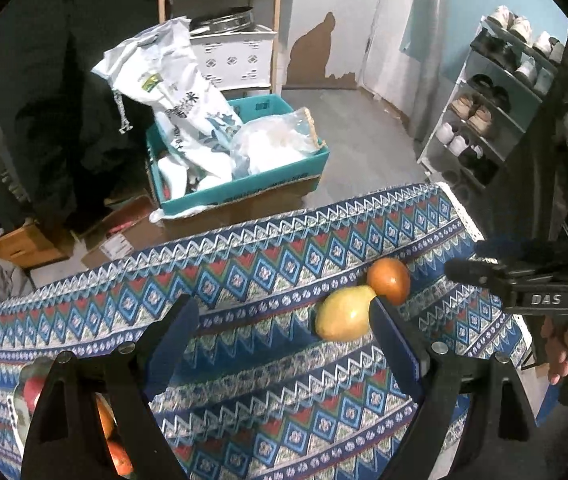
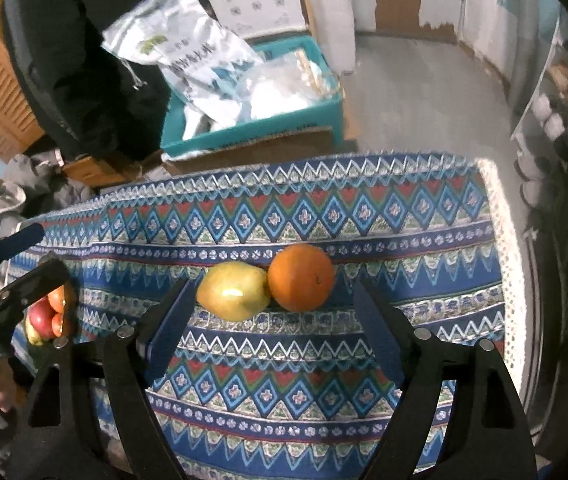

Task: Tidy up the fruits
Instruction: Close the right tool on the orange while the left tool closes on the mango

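My right gripper (image 2: 272, 304) hangs open before the mango (image 2: 233, 295) and orange (image 2: 301, 277), mid-frame; left gripper (image 1: 284, 320) open too. Next: close on one.

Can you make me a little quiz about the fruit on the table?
1. True or false: the orange touches the yellow mango.
2. What covers the table? A) patterned tablecloth B) plain white sheet C) newspaper
3. Fill in: the right gripper is ____ and holds nothing.

Key: 1 true. 2 A. 3 open. The left gripper is open too, and more fruit sits at the table's left end.
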Tool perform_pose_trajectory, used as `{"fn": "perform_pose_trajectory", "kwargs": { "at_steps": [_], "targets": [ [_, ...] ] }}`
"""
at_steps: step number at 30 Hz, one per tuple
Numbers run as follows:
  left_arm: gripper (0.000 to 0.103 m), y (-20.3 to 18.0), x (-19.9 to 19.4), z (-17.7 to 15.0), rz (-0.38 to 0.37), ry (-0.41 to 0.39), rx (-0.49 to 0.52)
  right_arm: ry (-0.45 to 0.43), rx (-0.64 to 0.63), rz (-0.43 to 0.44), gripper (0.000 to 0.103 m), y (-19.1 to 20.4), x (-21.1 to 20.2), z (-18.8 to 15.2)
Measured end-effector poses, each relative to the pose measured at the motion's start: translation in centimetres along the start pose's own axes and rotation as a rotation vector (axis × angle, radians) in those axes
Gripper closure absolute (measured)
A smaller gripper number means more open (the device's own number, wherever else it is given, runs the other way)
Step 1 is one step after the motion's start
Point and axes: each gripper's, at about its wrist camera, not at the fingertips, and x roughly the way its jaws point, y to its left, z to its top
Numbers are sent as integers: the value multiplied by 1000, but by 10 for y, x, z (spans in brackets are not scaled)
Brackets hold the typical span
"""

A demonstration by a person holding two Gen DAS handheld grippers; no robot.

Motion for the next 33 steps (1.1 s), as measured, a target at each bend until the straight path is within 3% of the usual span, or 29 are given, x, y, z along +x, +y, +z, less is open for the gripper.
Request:
{"fn": "perform_pose_trajectory", "kwargs": {
  "at_steps": [11, 28, 30, 33],
  "targets": [
    [15, -13, 58, 7, -35, 36, 61, 129, 78, -15, 21, -28, 69, 7],
    [15, 3, 126, -3, -81, 124, -14, 173, 170, 62, 21, -46, 119, 4],
    [15, 4, 129, -3, -94, 128, -28, 175, 185, 78, 22, -48, 121, 3],
    [15, 2, 133, -5, -117, 135, -42, 175, 211, 124, 33, -52, 122, 0]
  ]
}}
